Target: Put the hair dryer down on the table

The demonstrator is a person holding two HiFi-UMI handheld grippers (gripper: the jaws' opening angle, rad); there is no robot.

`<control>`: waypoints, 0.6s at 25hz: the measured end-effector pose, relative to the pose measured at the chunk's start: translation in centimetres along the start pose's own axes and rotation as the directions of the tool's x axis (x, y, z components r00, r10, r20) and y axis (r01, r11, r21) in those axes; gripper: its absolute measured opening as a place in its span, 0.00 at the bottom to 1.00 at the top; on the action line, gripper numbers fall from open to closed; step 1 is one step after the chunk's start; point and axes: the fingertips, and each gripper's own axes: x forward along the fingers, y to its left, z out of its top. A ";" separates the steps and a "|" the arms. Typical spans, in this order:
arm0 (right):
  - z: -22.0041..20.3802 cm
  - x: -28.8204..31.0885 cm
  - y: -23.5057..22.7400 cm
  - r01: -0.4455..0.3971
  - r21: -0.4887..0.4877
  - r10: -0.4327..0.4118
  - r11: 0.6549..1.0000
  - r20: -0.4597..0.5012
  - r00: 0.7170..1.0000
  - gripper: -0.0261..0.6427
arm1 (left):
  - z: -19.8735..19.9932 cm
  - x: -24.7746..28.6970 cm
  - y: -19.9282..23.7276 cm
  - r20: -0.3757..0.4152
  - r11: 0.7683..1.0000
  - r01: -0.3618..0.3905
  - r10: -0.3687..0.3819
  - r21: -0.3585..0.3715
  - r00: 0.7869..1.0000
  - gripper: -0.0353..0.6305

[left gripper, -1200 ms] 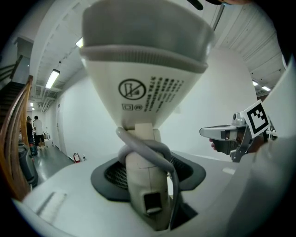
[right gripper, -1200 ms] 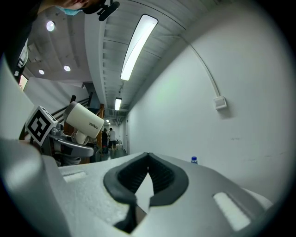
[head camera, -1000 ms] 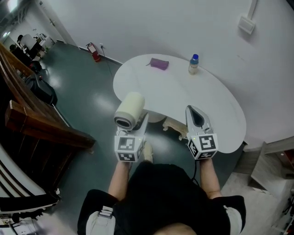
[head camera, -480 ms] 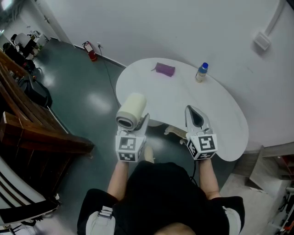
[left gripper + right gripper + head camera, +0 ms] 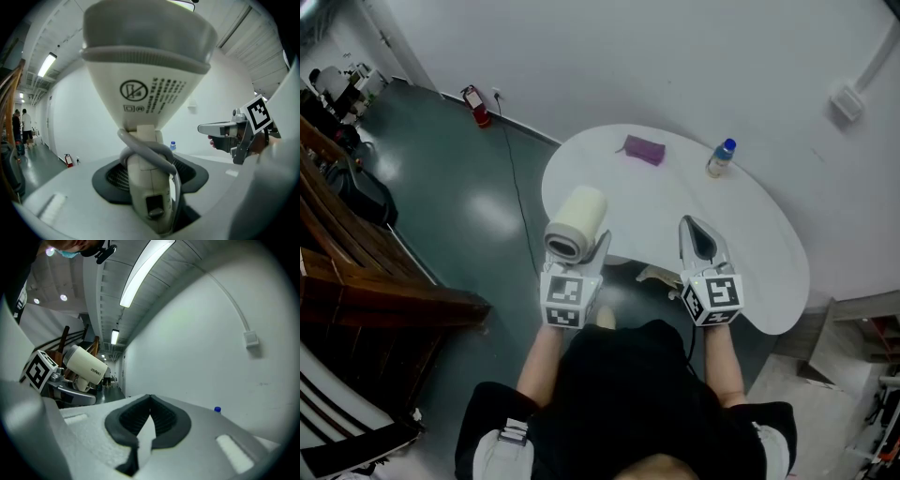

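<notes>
A cream hair dryer (image 5: pixel 575 223) with a grey cord wound round its handle (image 5: pixel 147 197) stands upright in my left gripper (image 5: pixel 586 251), which is shut on the handle. It hangs over the floor just off the near left edge of the white table (image 5: pixel 750 253). In the left gripper view the barrel (image 5: pixel 145 93) fills the upper frame, above the left gripper (image 5: pixel 150 173). My right gripper (image 5: pixel 690 225) is shut and holds nothing, its tips over the table's near edge. In its own view the right gripper (image 5: pixel 149 399) points at the wall, with the hair dryer (image 5: pixel 86 364) at its left.
On the far side of the table lie a purple pouch (image 5: pixel 643 150) and a small blue-capped bottle (image 5: pixel 721 157). A red fire extinguisher (image 5: pixel 472 101) stands by the wall. Dark wooden furniture (image 5: pixel 384 300) is at the left. People stand far down the hall (image 5: pixel 22 124).
The view has drifted, so the table sits slightly further right and lower. The left gripper with the hair dryer has shifted a little to the right. The right gripper keeps its place.
</notes>
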 end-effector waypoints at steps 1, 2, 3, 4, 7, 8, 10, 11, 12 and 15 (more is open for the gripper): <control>-0.1 0.4 0.3 0.004 -0.002 -0.004 1.000 -0.004 1.000 0.04 | -0.1 0.1 0.5 -0.002 1.000 0.004 -0.004 0.001 1.000 0.41; -0.2 0.8 0.5 0.008 -0.002 -0.008 1.000 -0.007 1.000 0.04 | -0.2 0.3 1.0 -0.004 1.000 0.007 -0.007 0.001 1.000 0.41; -0.3 1.1 0.7 0.013 -0.001 -0.013 1.000 -0.010 1.000 0.04 | -0.3 0.4 1.5 -0.005 1.000 0.010 -0.010 -0.001 1.000 0.41; -0.4 1.5 0.8 0.018 0.000 -0.018 1.000 -0.013 1.000 0.04 | -0.3 0.6 1.9 -0.006 1.000 0.013 -0.013 -0.007 1.000 0.41; -0.7 2.5 0.8 0.031 -0.005 -0.031 1.000 -0.028 0.999 0.04 | -0.3 1.5 2.9 -0.003 0.999 0.025 -0.025 -0.025 1.000 0.41; -0.8 2.9 0.6 0.034 -0.006 -0.034 0.999 -0.033 0.999 0.04 | -0.3 1.9 3.1 -0.003 0.999 0.029 -0.029 -0.028 1.000 0.41; -1.1 3.5 0.3 0.039 -0.003 -0.039 0.999 -0.041 0.998 0.04 | -0.4 2.6 3.3 -0.009 0.999 0.036 -0.036 -0.030 0.999 0.41; -1.3 3.8 0.2 0.041 0.000 -0.041 0.999 -0.045 0.998 0.04 | -0.5 3.0 3.4 -0.013 0.999 0.039 -0.039 -0.031 0.999 0.41; -1.4 4.2 0.0 0.042 0.002 -0.042 0.999 -0.050 0.998 0.04 | -0.6 3.4 3.6 -0.017 0.999 0.041 -0.041 -0.033 0.999 0.41; -2.0 5.4 -0.6 0.041 0.009 -0.040 0.999 -0.068 0.997 0.04 | -0.9 4.8 4.1 -0.035 0.998 0.045 -0.046 -0.041 0.998 0.41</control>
